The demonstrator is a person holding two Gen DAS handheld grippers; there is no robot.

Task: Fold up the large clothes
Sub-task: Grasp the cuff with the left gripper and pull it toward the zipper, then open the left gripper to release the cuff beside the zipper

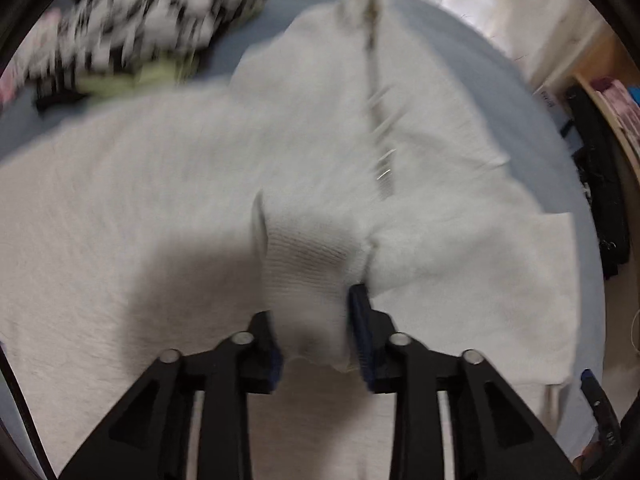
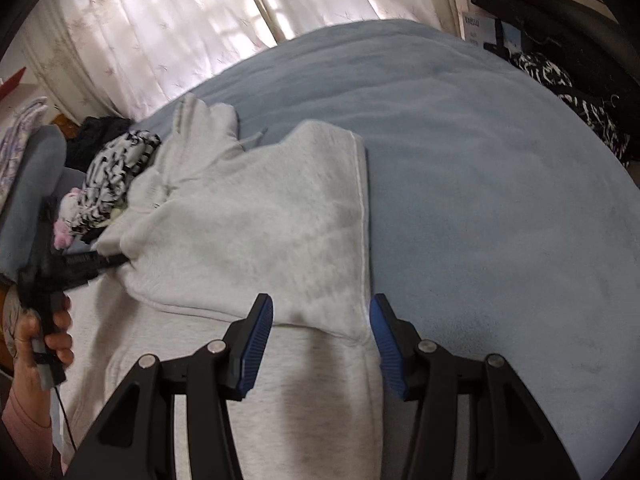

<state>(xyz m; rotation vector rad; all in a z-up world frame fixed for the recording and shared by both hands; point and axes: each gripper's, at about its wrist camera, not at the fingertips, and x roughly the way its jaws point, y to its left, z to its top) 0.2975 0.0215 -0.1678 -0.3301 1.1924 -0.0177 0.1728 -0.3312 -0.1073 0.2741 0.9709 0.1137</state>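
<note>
Folding the sleeve: keep left gripper point(image 1: 316, 336) pinching cuff point(image 1: 312, 256), carry across hoodie point(image 2: 248, 232) lying mid-bed point(image 2: 480, 200), lay flat. Right gripper point(image 2: 320, 336) spread, astride the folded edge, pressing nothing. Left view blurred; true grip on cuff hard to confirm, hem cut off.

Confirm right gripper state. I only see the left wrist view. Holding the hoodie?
Observer: No. The right gripper is open, fingers astride the grey hoodie at its folded edge, not pinching.
Operator: Space beyond that edge?
Observer: Yes, bare blue blanket to the right of it.
Operator: And my side, seen from outside?
Observer: A hand holds the handle; the left gripper meets the hoodie's left side.
</note>
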